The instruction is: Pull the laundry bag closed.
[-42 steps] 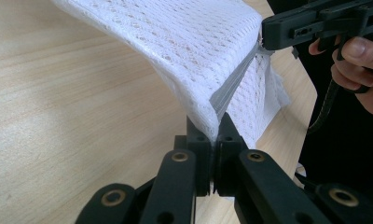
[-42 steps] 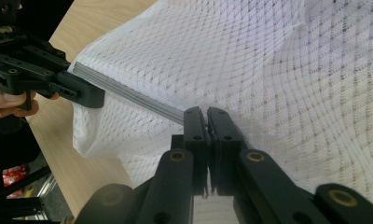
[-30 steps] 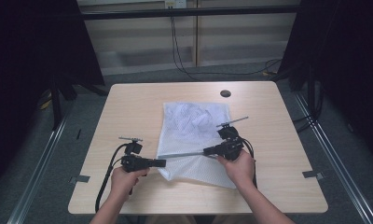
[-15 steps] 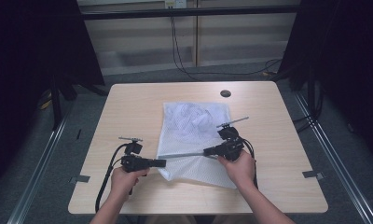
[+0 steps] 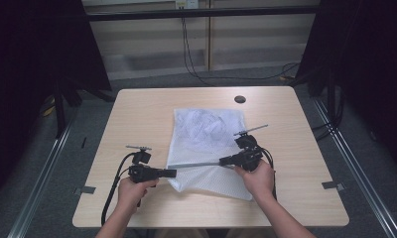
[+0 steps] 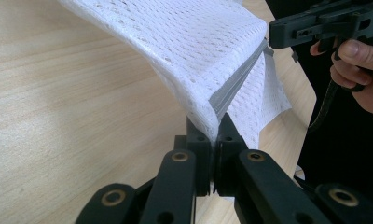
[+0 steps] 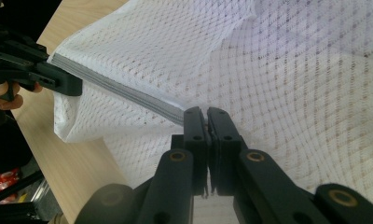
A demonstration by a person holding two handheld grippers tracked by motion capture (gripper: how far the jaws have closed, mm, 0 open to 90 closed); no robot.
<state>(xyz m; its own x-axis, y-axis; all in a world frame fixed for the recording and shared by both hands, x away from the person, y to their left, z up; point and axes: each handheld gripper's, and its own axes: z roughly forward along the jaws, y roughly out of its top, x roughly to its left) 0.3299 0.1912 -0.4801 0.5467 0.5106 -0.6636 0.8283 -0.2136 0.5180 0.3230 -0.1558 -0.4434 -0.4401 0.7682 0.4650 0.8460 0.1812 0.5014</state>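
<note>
From the high view I have the left gripper low and left of centre in the frame, its jaws pinched tight on one end of the grey zipper band that runs across the mesh bag. In the left gripper view the same pinch sits at the middle of the frame, the bag rising from the jaws toward the top, with the band running up toward the right.

The bag lies in the middle of the surface, its far part flat, its near part lifted into a ridge along the band. I judge it very light and completely limp: the white netting sags and folds wherever nothing holds it, so it will carry no shape of its own. The open weave looks likely to snag on a jaw edge, and thin enough that a shallow pinch could slip off. The band is the firmest part, a doubled strip with some body, and I think that is the place to take hold; gripping plain mesh would only stretch it.

Right of centre, the right gripper has its jaws closed on the other end of the band. In the right gripper view the band runs from the jaws up to the left, toward the other gripper, taut between us.
</note>
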